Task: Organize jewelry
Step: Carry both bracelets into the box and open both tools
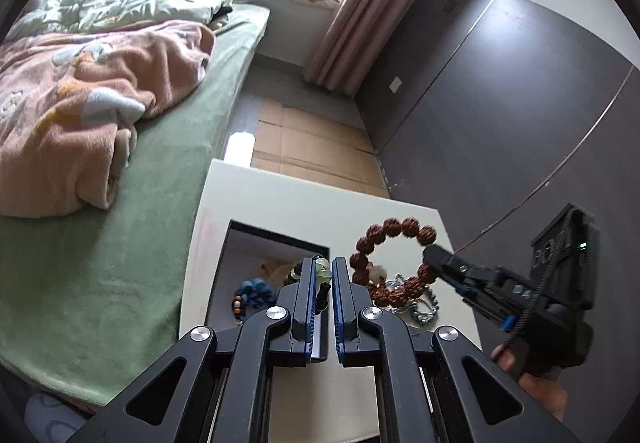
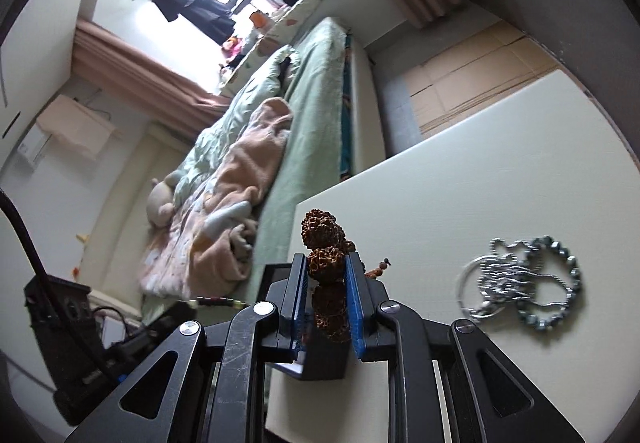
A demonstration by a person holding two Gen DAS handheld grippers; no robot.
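A brown knobbly bead bracelet (image 1: 390,259) hangs above the white tabletop (image 1: 304,203), held by my right gripper (image 1: 430,253). In the right wrist view that gripper (image 2: 326,263) is shut on the bracelet's beads (image 2: 322,233). My left gripper (image 1: 323,271) hovers over an open box (image 1: 256,263) and is shut on a bead string with pale green and dark beads (image 1: 322,269). The box holds a blue bead piece (image 1: 256,293). Silver chains (image 1: 422,303) lie on the table; they also show in the right wrist view (image 2: 520,283).
A bed with a green sheet (image 1: 100,263) and a pink blanket (image 1: 88,95) lies left of the table. Cardboard (image 1: 312,147) covers the floor beyond it. A dark wall panel (image 1: 500,103) runs along the right. The table's far edge is near the box.
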